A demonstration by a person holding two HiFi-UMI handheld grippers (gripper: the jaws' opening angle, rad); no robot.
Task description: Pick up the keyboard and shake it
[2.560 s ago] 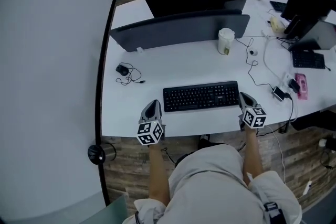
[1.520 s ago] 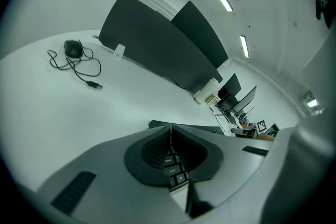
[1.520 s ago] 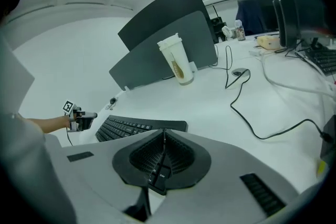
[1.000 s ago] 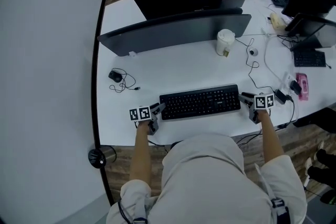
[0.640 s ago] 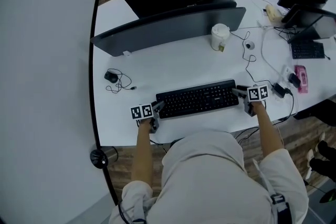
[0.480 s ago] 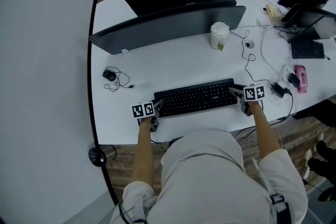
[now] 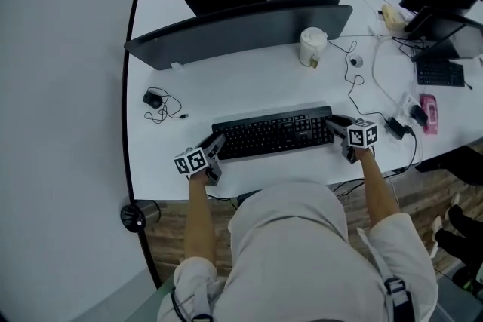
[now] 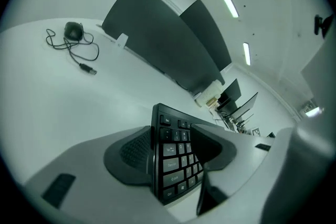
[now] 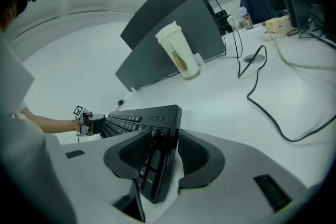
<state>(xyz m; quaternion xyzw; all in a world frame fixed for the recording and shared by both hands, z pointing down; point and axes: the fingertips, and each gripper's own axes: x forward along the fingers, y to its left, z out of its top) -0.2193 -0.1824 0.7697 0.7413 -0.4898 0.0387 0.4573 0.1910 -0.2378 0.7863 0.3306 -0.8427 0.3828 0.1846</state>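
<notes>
- Head view: the keyboard (image 7: 272, 133) sat at the near middle of the white desk (image 7: 249, 83). Its long axis ran roughly 9 to 3 o'clock, with the left end slightly nearer the person.
- The left gripper (image 7: 215, 145) was at the keyboard's 8 o'clock end and the right gripper (image 7: 334, 126) at its 3 o'clock end, each held in one of the person's hands.
- Left gripper view: the jaws were clamped on the keyboard's left end. One pad (image 8: 131, 152) lay against the underside and the other pressed on the key face.
- Right gripper view: the jaws had just been closing, with the keyboard's right end between them. The pads pressed both faces, one pad (image 9: 195, 155) on the underside and the other on the keys.
- In that same view the left gripper showed at the keyboard's far end, toward 9 o'clock in the frame.
- I could not tell whether the keyboard was clear of the desk surface.
- A lidded cup (image 7: 311, 46) stood upright at 1 o'clock from the keyboard, just in front of a dark divider panel (image 7: 234, 30).
- A wired mouse (image 7: 152, 98) lay at 10 o'clock, well apart from the keyboard, with its cable looped beside it.
</notes>
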